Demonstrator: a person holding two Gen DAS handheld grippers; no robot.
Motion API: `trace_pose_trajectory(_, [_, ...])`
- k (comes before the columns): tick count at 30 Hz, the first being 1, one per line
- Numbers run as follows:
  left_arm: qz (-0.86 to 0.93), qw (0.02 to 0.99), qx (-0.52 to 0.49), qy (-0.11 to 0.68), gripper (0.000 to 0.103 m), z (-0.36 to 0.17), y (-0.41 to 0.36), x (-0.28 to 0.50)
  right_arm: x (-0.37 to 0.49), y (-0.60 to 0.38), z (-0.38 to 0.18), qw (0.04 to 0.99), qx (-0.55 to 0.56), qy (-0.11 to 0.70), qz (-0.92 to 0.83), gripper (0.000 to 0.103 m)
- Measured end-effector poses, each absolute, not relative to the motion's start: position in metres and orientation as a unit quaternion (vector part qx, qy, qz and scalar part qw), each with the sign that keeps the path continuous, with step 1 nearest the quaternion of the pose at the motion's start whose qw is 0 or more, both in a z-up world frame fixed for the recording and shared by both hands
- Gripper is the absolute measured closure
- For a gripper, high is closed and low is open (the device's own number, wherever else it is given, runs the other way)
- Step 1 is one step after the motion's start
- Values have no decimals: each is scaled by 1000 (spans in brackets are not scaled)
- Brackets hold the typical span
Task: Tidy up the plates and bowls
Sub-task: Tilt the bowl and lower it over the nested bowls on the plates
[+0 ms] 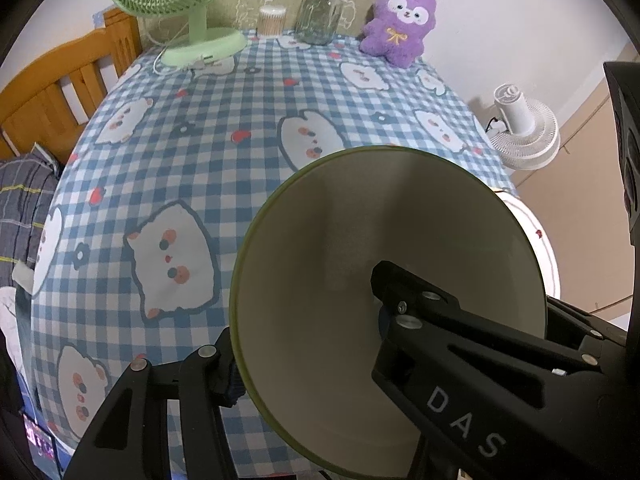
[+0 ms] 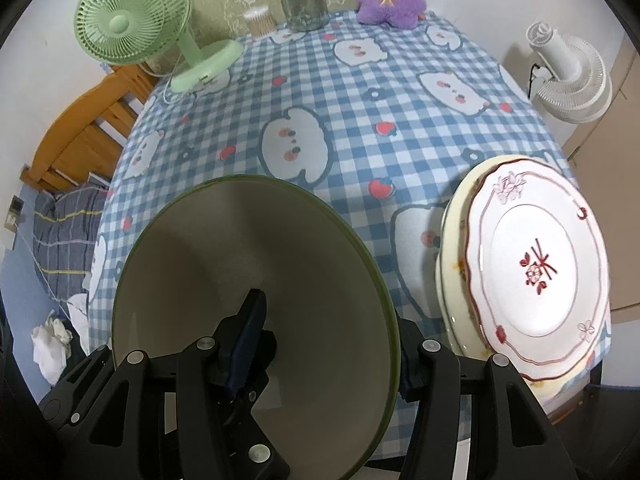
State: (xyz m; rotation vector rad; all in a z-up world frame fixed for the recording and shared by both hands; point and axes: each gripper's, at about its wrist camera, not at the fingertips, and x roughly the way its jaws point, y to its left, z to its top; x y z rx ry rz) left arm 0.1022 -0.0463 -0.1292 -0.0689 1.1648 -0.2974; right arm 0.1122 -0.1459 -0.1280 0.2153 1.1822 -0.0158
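Observation:
A cream bowl with a green rim fills the lower middle of the left wrist view, just above the checked tablecloth. My left gripper is shut on its left wall, one finger outside the rim and the other inside. The right wrist view shows the bowl again. There my right gripper is shut on its right wall, with the left finger inside and the right finger outside. To the right of the bowl, a white plate with red flowers lies on a cream plate.
At the table's far edge stand a green fan, a cotton-swab tub, a glass jar and a purple plush toy. A white fan stands off the right side. A wooden bed frame is on the left.

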Motion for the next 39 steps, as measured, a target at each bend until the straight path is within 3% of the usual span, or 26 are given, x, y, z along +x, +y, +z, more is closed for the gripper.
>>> trace_pose_trajectory(21, [-160, 849, -9, 504, 46, -78, -59, 85, 91, -161, -78, 851, 121, 511, -21, 45])
trace_pose_trajectory(39, [-128, 856, -37, 500, 46, -66, -127, 79, 94, -233, -63, 853, 92, 513, 9, 45])
